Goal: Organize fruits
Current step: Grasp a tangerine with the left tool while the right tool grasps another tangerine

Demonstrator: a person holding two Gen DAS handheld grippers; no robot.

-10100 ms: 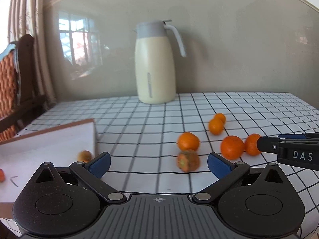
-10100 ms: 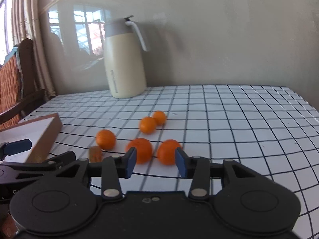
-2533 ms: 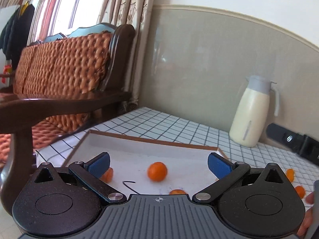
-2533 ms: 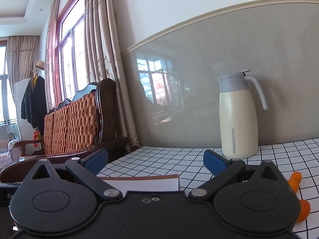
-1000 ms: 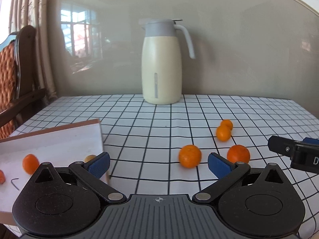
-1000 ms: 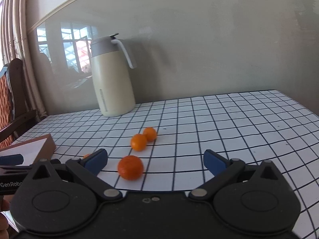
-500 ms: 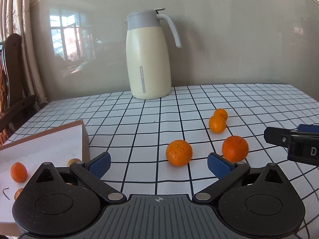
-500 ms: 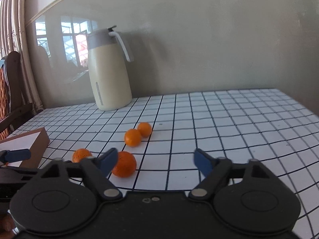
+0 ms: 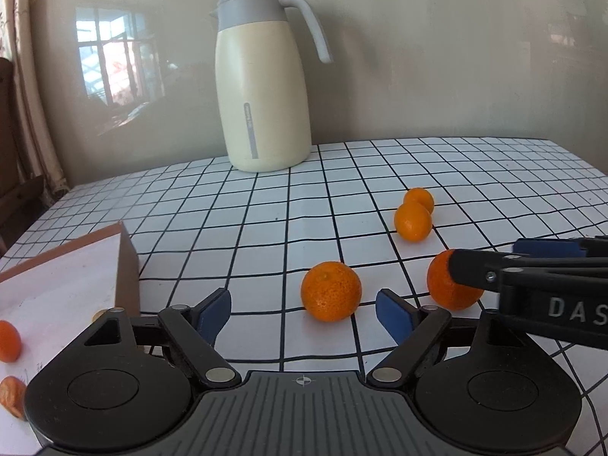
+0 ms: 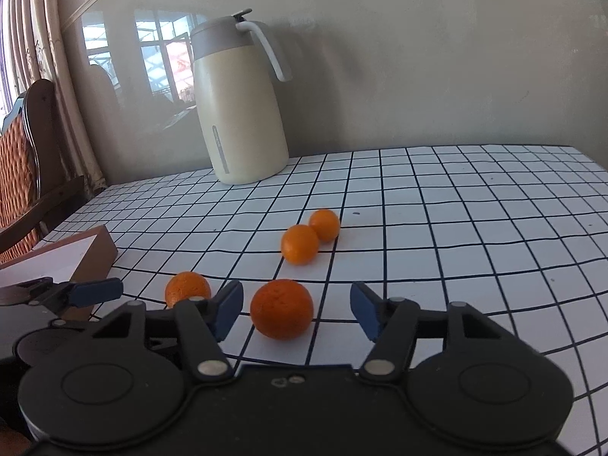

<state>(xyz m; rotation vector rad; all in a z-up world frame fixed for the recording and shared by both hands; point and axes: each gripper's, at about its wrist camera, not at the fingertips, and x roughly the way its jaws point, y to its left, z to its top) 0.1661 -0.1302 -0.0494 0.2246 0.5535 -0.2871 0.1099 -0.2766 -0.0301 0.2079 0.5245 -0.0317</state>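
Observation:
Several mandarins lie on the checked tablecloth. In the left wrist view my left gripper [image 9: 304, 313] frames one mandarin [image 9: 330, 290] just ahead of its blue pads; the jaws are closing and the pads are clear of the fruit. In the right wrist view my right gripper [image 10: 296, 309] has a second mandarin [image 10: 282, 308] between its pads, jaws closing, a gap on both sides. That fruit [image 9: 452, 281] also shows beside the right gripper's fingers [image 9: 532, 262]. Two smaller mandarins [image 10: 300, 244] [image 10: 325, 225] sit farther back. The white tray [image 9: 57, 285] at left holds some fruit [image 9: 7, 340].
A cream thermos jug [image 9: 262, 87] stands at the back of the table against the wall. A wooden chair [image 10: 30, 155] with a woven back is at the left. The table's right half [image 10: 494, 228] carries only the cloth.
Both grippers have come forward and lower toward the mandarins, which look larger now. Both pairs of jaws have narrowed, the right more than the left. The right gripper now reaches beside its mandarin.

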